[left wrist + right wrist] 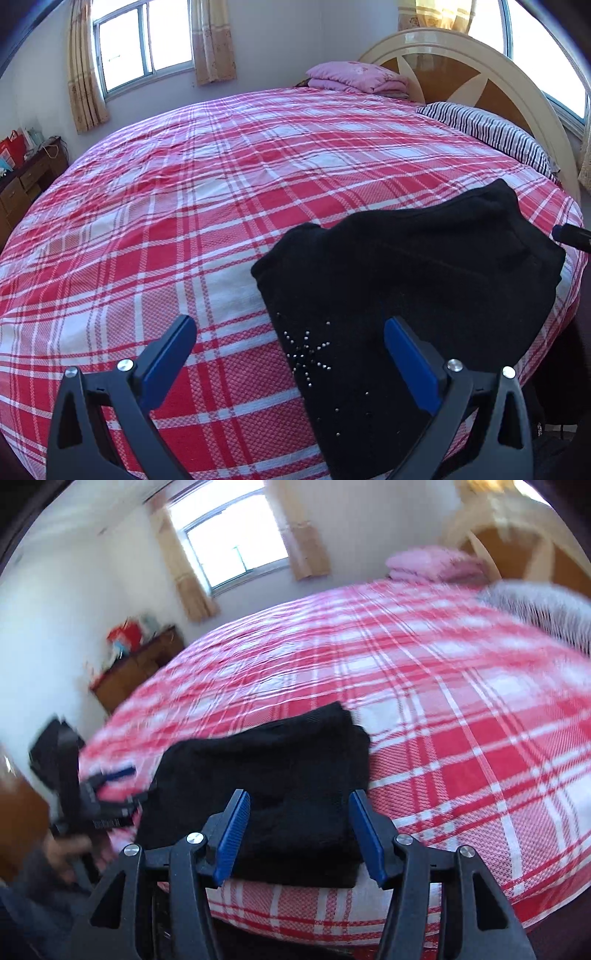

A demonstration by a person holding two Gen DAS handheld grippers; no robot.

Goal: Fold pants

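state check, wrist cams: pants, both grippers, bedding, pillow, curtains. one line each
black pants: folded into a stack, lying flat at the near edge of the bed, not gripped
left gripper: open, nothing between the pads
right gripper: open, over the pants, pads not pressing
plaid sheet: spread over the bed, slightly wrinkled
pink blanket: folded, by the headboard
striped pillow: lying flat
curtains: drawn aside

The black knit pants [406,266] lie folded into a thick, roughly rectangular bundle near the edge of the red-and-white plaid bed cover [184,221]. One layer runs toward the bed's edge and carries small silvery studs (set in a starburst pattern). In the right wrist view the folded bundle [288,775] sits flat, its layers stacked.
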